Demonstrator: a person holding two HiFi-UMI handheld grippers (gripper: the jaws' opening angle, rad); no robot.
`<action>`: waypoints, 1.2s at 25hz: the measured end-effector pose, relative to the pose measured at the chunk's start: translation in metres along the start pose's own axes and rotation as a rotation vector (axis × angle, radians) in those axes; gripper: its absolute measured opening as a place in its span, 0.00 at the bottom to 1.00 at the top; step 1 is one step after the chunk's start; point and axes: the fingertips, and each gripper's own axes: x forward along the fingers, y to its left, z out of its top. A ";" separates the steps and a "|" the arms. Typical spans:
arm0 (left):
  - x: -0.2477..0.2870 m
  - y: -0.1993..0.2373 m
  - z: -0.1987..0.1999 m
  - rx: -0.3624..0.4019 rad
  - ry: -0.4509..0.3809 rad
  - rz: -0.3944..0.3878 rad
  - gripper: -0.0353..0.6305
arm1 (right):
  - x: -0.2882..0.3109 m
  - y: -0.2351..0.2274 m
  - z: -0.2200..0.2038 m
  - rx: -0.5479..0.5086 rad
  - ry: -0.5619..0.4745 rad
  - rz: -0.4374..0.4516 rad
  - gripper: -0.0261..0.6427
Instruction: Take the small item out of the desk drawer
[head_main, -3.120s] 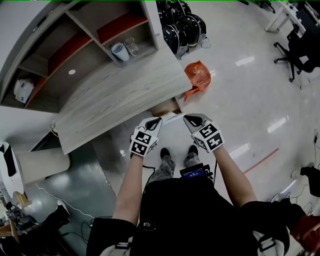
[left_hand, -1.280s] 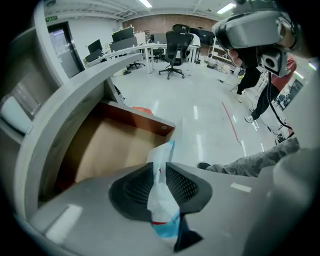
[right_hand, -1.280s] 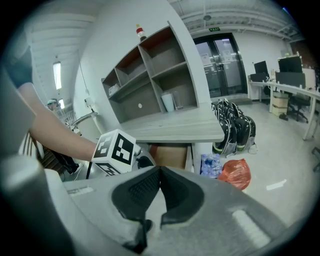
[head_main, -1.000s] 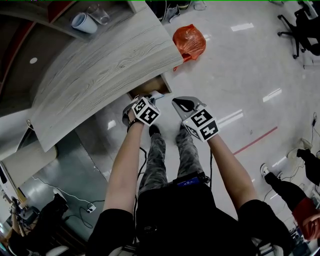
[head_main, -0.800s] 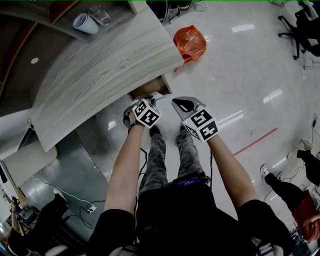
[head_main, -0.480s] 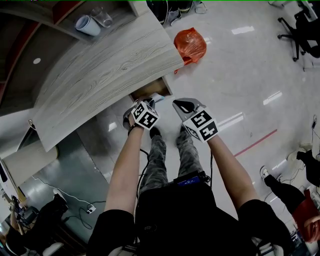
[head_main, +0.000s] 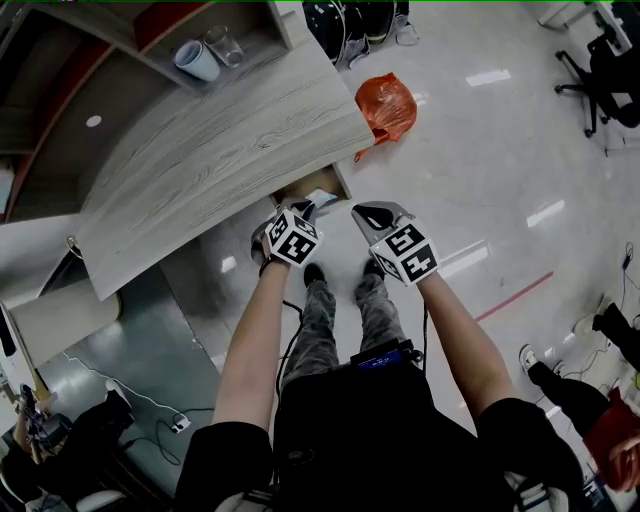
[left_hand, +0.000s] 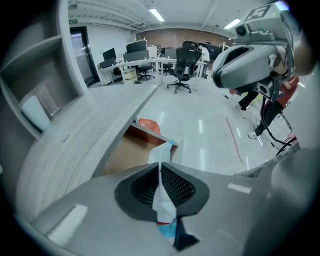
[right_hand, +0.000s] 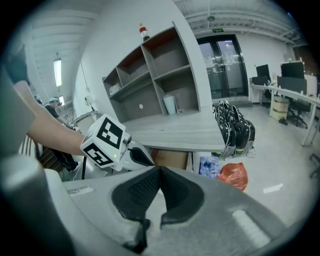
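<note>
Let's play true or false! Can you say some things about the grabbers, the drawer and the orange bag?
1. The left gripper pinches a thin white-and-blue packet. True; its jaws have just been closing on it.
2. The right gripper holds a cup. False: its jaws are shut on nothing.
3. The drawer is open. True.
4. The orange bag sits on the desk. False: it lies on the floor by the desk's corner.
</note>
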 end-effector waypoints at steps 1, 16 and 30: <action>-0.005 0.001 0.003 -0.005 -0.013 0.000 0.09 | -0.001 0.001 0.003 -0.005 0.001 -0.001 0.04; -0.094 0.002 0.028 -0.105 -0.194 0.019 0.08 | -0.037 0.021 0.040 -0.066 -0.007 -0.039 0.04; -0.180 0.001 0.034 -0.238 -0.380 0.045 0.08 | -0.061 0.048 0.064 -0.092 -0.036 -0.069 0.04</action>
